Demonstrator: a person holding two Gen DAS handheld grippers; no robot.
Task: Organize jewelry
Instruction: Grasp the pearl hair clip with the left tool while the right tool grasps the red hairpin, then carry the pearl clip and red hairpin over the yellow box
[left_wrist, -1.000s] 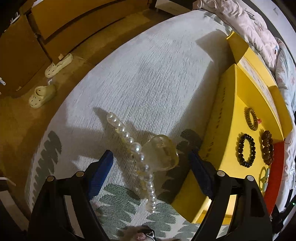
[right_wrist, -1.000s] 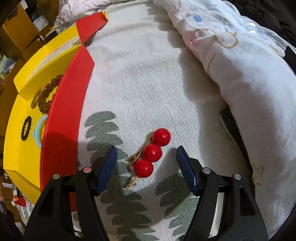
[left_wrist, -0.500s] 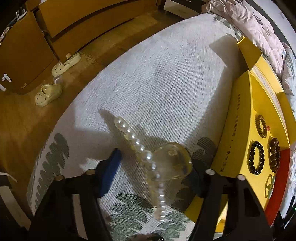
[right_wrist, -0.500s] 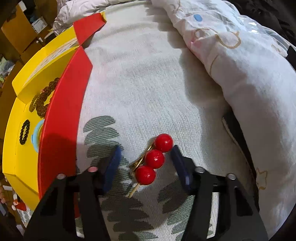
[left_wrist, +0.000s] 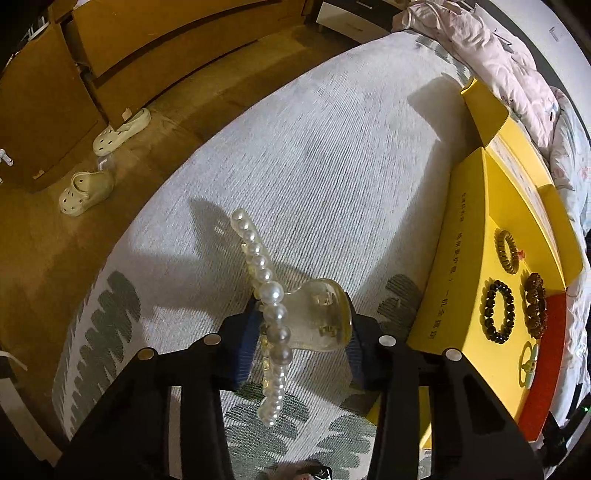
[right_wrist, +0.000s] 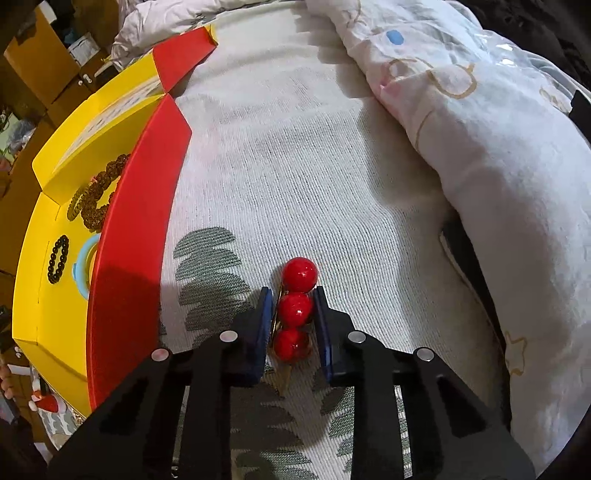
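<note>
- A pearl hair claw (left_wrist: 295, 317) with a clear yellowish body is seen between the blue pads of the left tongs (left_wrist: 301, 343), over the grey bedspread (left_wrist: 314, 166) with green leaf prints; the pads are pressed against its sides while the jaws are closing.
- Its row of pearls is turned away from the camera, toward the bed's edge above the wooden floor (left_wrist: 33, 266).
- A red three-ball hair pin (right_wrist: 295, 308) is clamped between the pads of the right tongs (right_wrist: 293, 325), whose jaws are closing; the top ball is left sticking out past the tips.
- Just beside both tongs, an open yellow box (left_wrist: 465, 258) with a red flap (right_wrist: 136, 221) is placed on the bed.
- Inside it, a black bead bracelet (left_wrist: 498, 314), a brown bead bracelet (left_wrist: 535, 310), a coiled hair tie (left_wrist: 508, 245) and a pale ring-shaped piece (left_wrist: 528, 363) are laid.
- A crumpled quilt (right_wrist: 480, 129) is heaped along the far side, and two pale clogs (left_wrist: 86, 188) are seen on the floor.
</note>
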